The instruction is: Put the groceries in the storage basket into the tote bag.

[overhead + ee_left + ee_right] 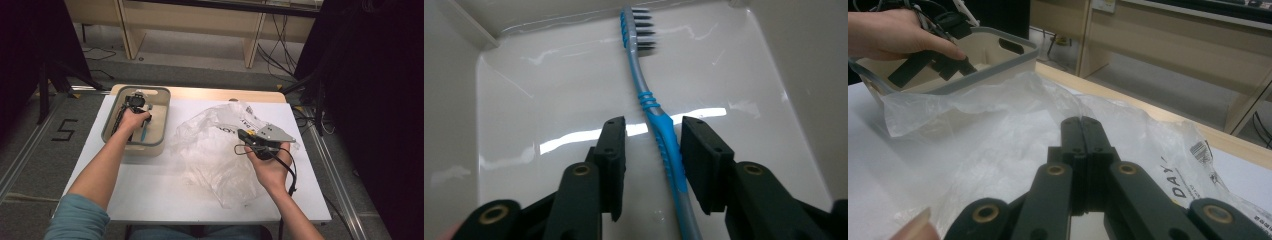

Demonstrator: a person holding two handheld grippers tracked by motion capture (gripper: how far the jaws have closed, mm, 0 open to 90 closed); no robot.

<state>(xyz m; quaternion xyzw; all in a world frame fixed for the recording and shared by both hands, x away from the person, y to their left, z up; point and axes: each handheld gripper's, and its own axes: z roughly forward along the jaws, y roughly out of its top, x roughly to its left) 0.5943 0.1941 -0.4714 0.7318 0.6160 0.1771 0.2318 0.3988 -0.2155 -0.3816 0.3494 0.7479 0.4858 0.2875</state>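
Straddling toothbrush [667,145] handle with my left gripper [653,150] inside bin [509,95]; jaws apart, not yet gripping. My right gripper [1081,131] clenched empty over plastic bag [998,150].

One toothbrush [659,125], blue and grey, lies in one beige tub [159,131] on the far left of the table. One clear plastic bag [210,155] is spread over the middle and right. There are two grippers: the left gripper [653,150] in the tub and the right gripper [1081,131] over the bag. One white table [150,195] carries everything.
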